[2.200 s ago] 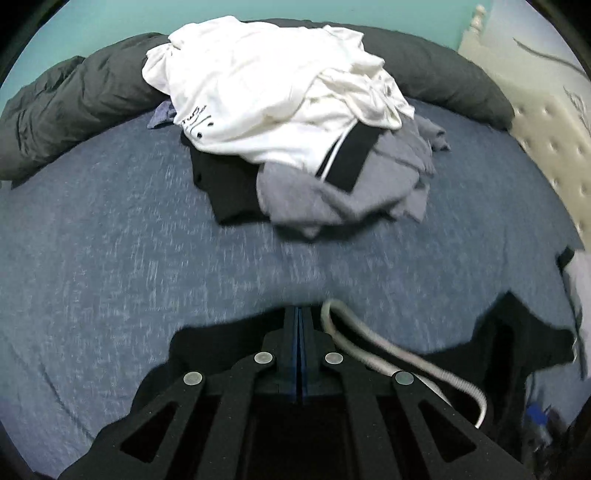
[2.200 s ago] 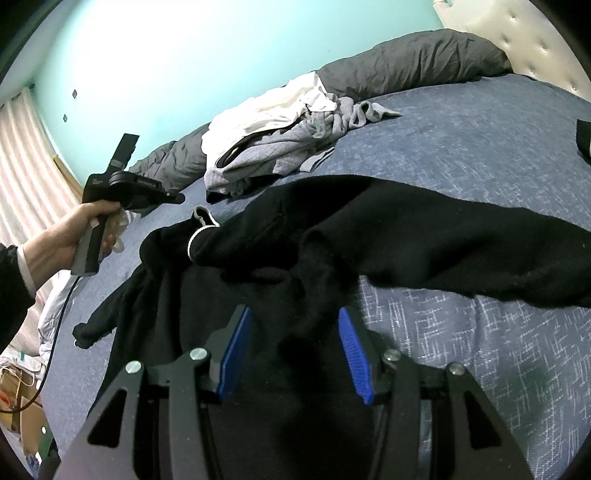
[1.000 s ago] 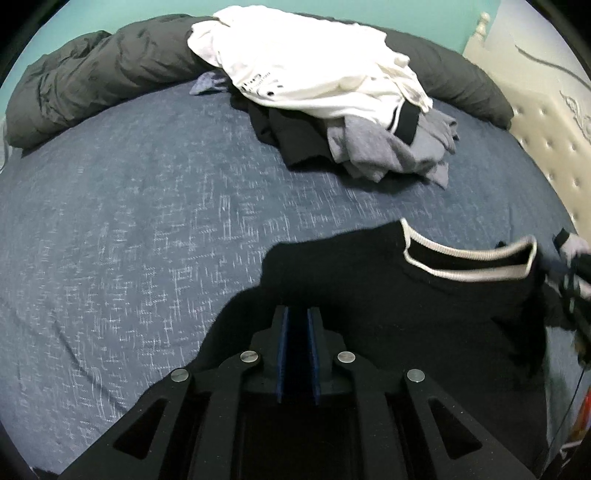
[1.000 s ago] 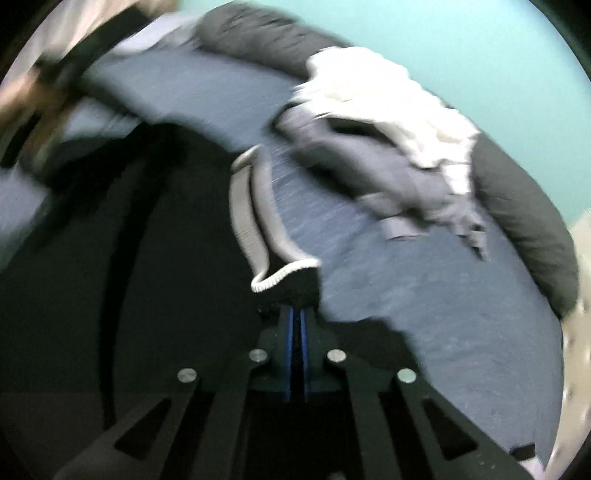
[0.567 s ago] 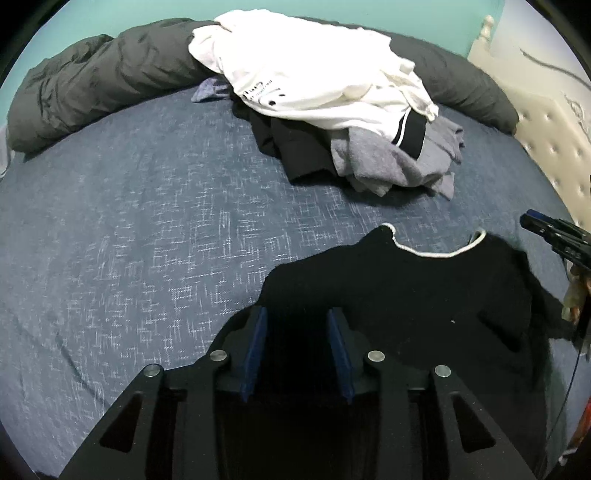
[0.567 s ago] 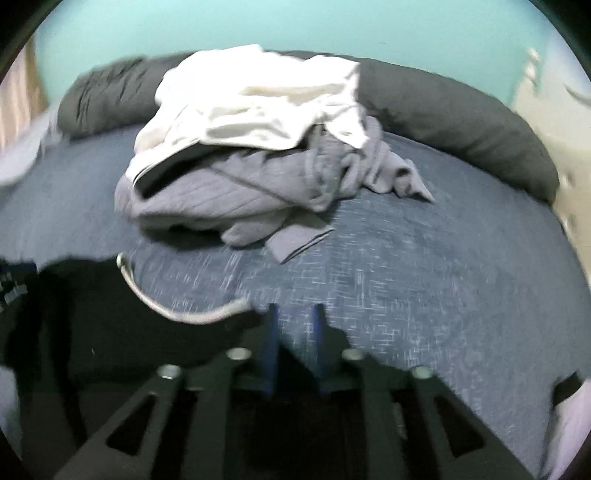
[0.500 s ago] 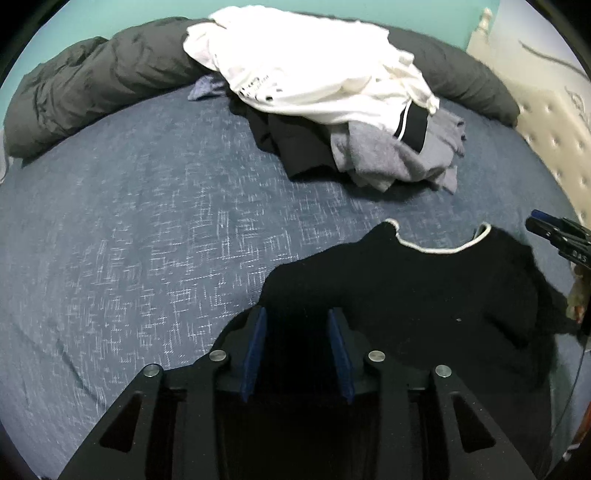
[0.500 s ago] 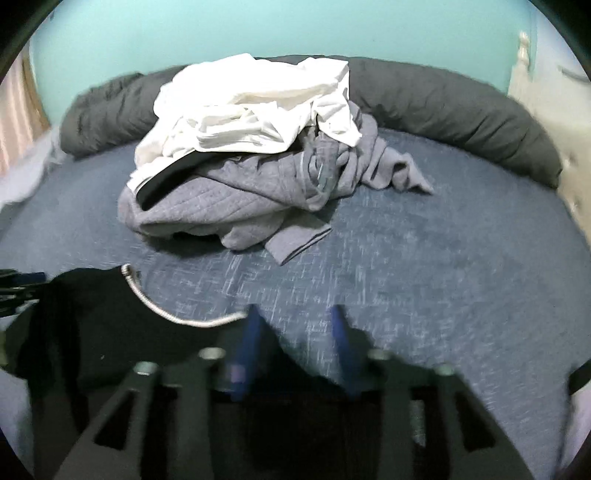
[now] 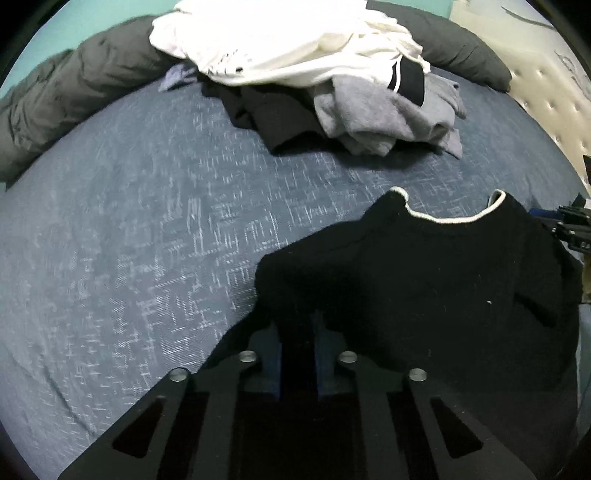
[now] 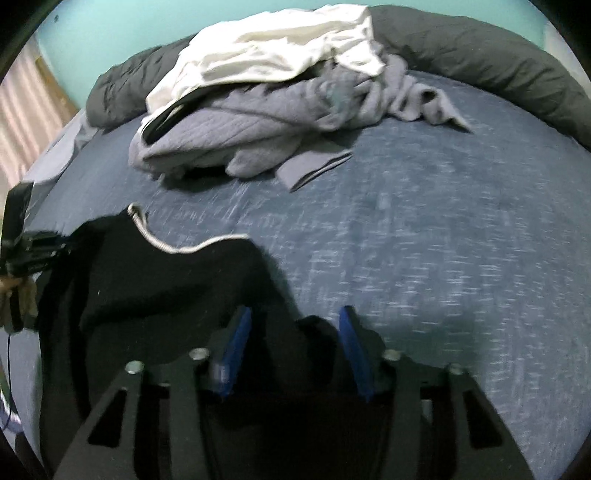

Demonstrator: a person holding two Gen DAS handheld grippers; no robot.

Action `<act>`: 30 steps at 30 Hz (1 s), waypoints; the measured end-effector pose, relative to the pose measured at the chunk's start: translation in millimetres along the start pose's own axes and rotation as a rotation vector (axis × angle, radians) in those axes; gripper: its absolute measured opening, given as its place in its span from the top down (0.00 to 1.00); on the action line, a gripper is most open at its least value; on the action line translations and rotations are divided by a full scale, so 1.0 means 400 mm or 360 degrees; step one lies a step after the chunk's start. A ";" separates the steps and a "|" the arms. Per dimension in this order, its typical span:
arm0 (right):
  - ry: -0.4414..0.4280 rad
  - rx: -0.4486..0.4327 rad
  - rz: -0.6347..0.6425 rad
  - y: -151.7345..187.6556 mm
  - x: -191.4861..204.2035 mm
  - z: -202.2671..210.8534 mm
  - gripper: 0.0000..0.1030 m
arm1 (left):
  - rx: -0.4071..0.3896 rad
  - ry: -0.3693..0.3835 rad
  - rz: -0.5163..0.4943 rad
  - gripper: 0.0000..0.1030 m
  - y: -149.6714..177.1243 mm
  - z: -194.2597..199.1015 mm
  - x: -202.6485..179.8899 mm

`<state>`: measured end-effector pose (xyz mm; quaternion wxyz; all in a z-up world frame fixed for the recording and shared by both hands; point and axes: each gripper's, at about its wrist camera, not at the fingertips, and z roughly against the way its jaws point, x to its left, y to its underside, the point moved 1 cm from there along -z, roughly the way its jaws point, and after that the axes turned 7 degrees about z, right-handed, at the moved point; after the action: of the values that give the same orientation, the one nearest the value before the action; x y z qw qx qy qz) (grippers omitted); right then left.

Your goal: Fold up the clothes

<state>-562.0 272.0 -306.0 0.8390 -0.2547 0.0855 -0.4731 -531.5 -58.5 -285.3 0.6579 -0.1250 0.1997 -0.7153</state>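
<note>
On the blue bedspread [image 9: 155, 229] a black sweater [image 9: 436, 277] with a white-trimmed neckline is lying spread out, its collar pointing toward the far side of the bed. Both grippers are hovering at its near edge. From the left wrist view, the left gripper [image 9: 298, 350] is sitting with its blue pads a modest gap apart — dark fabric is showing in that gap, though whether the pads are pressing on it cannot be told. From the right wrist view, the right gripper [image 10: 291, 347] is standing with its jaws spread wide, a fold of the sweater [image 10: 155, 288] lying loose between them without either pad touching it clearly. Farther back, a pile of clothes [image 9: 317, 70] is resting well apart from the sweater — a white garment on top, grey and black pieces beneath. Behind the pile a dark grey duvet [image 10: 480, 48] is running along the teal wall [image 10: 122, 29].
</note>
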 end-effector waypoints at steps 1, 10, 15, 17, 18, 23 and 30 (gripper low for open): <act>0.0012 0.0009 0.0038 -0.001 0.011 -0.006 0.81 | -0.0031 -0.0003 0.0002 0.90 -0.003 0.014 0.002; 0.0263 -0.0248 0.0182 -0.087 0.050 0.100 0.96 | -0.0226 0.0013 0.0157 0.93 -0.038 0.097 0.058; 0.0507 -0.0312 0.0278 -0.155 0.086 0.106 0.96 | -0.0204 -0.0032 0.0207 0.93 -0.053 0.063 0.077; 0.0550 -0.0308 0.0297 -0.181 0.093 0.088 0.96 | -0.0148 -0.0030 0.0232 0.93 -0.056 0.028 0.085; 0.0562 -0.0268 0.0297 -0.190 0.094 0.059 0.96 | -0.0108 -0.0022 0.0256 0.92 -0.054 0.005 0.090; 0.0526 0.0049 0.0171 -0.184 0.060 -0.087 0.95 | -0.0035 0.0001 0.0333 0.83 -0.031 -0.042 0.107; 0.0353 -0.0085 -0.0055 -0.030 -0.016 0.070 0.55 | -0.0141 0.0062 0.0460 0.70 0.007 0.073 0.147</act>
<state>-563.8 281.8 -276.6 0.8091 -0.2246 0.1860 -0.5102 -522.3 -120.3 -265.7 0.7438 -0.1100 0.2598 -0.6060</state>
